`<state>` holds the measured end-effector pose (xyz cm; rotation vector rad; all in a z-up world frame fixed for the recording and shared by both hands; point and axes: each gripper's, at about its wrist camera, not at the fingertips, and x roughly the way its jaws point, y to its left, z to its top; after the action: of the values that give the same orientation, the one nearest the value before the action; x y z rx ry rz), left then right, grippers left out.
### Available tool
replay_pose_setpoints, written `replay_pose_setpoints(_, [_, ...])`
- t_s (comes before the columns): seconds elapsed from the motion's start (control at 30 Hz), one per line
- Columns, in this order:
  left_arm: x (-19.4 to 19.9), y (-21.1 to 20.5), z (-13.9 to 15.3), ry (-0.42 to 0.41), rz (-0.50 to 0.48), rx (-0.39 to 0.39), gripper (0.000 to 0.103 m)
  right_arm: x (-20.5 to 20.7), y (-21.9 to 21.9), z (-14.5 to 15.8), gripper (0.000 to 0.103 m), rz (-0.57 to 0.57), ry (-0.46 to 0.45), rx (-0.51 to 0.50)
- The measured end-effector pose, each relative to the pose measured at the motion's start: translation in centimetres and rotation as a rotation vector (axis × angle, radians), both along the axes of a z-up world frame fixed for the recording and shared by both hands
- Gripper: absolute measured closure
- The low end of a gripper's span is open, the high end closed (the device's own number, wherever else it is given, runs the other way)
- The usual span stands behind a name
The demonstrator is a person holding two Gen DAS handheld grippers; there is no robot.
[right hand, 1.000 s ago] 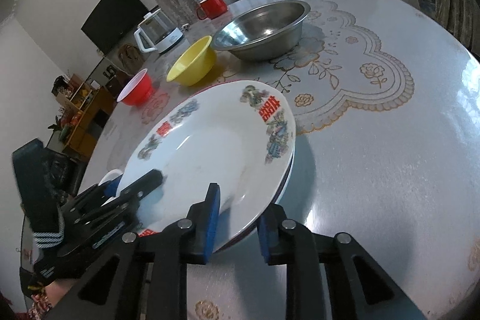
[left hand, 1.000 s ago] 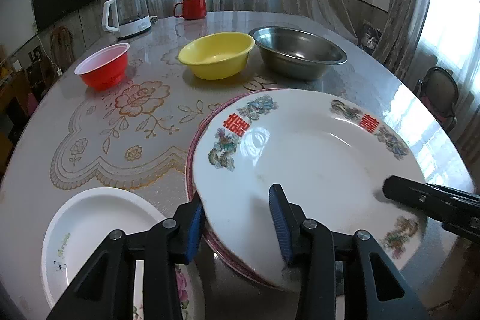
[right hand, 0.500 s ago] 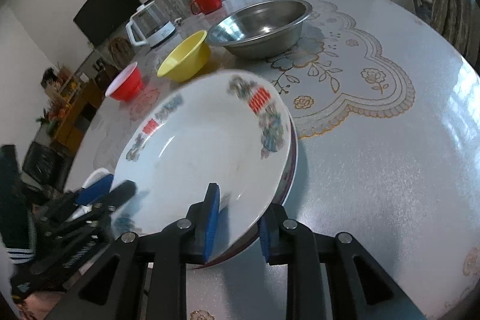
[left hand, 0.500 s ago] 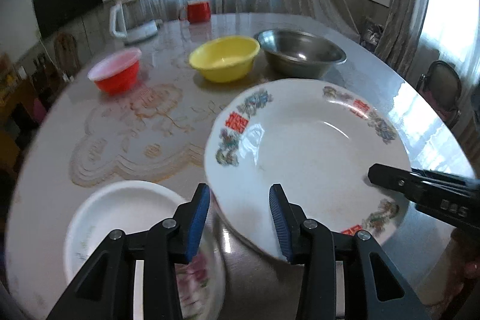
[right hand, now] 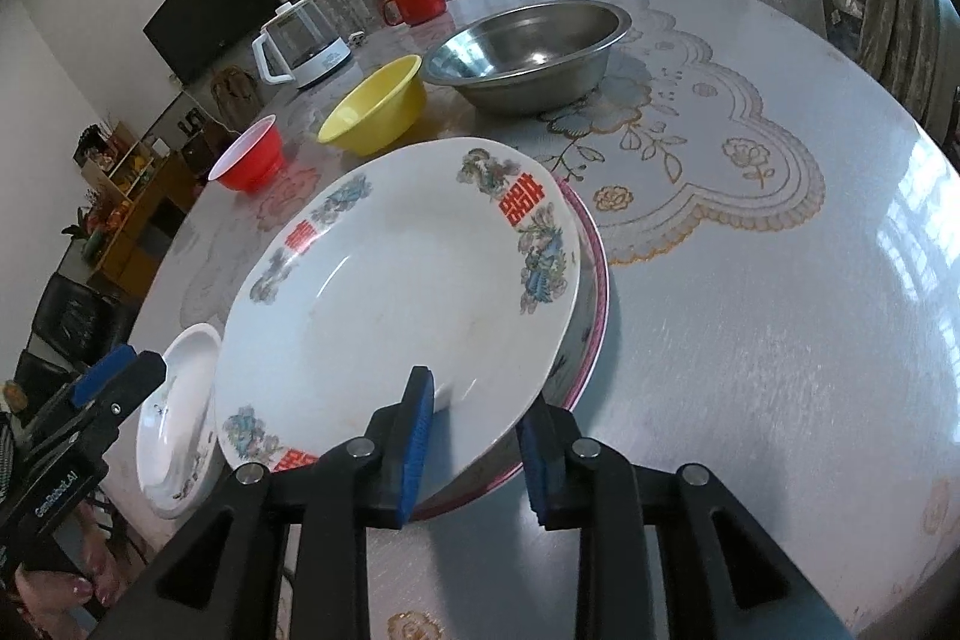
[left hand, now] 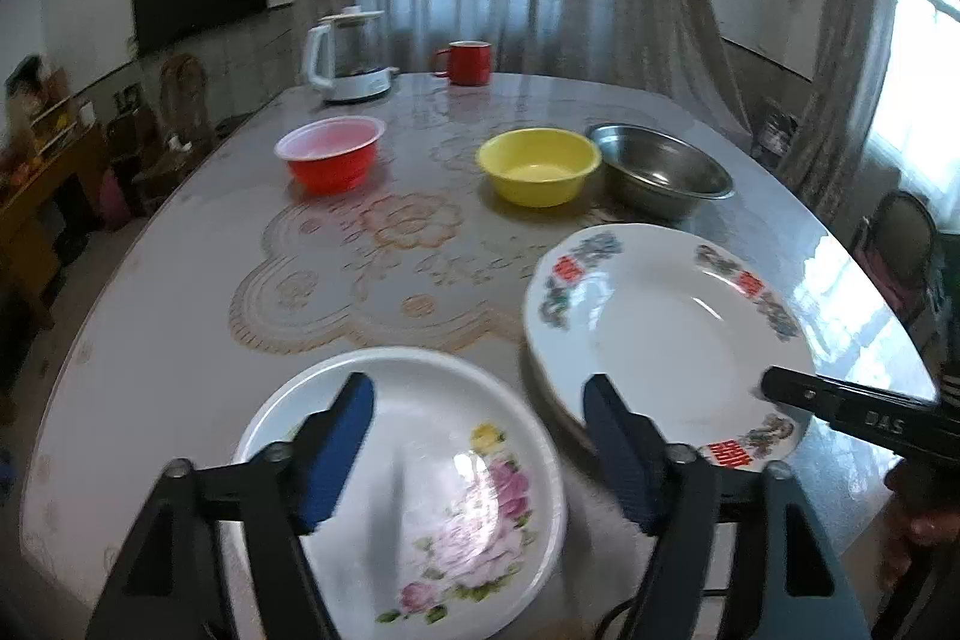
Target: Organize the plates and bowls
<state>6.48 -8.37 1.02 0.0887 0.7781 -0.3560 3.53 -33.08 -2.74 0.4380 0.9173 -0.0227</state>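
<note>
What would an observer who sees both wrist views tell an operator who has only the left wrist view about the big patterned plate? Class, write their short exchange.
Operator: Is anything under the patterned plate?
Observer: Yes. A pink-rimmed plate lies beneath it, showing along its right side.
Operator: How does the right hand-held gripper stand on it?
Observer: The plate's near rim lies between its pads, one above and one below. Its jaws have just been opening, and I cannot tell whether the pads press.
</note>
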Motion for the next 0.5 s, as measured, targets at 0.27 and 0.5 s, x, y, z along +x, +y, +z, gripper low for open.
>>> replay_pose_setpoints(0.27, [-0.5,4.3,-0.5,-0.015,0.081,-0.027,0.019,-1.1,-0.2,0.7,0.075,-0.017,-0.009,0.022])
replay_pose_setpoints(0.5, [-0.2,8.4,-1.1,-0.008,0.17,-0.053,0.019,-2.1,-1.3,1.6,0.07,-0.083,-0.021,-0.014])
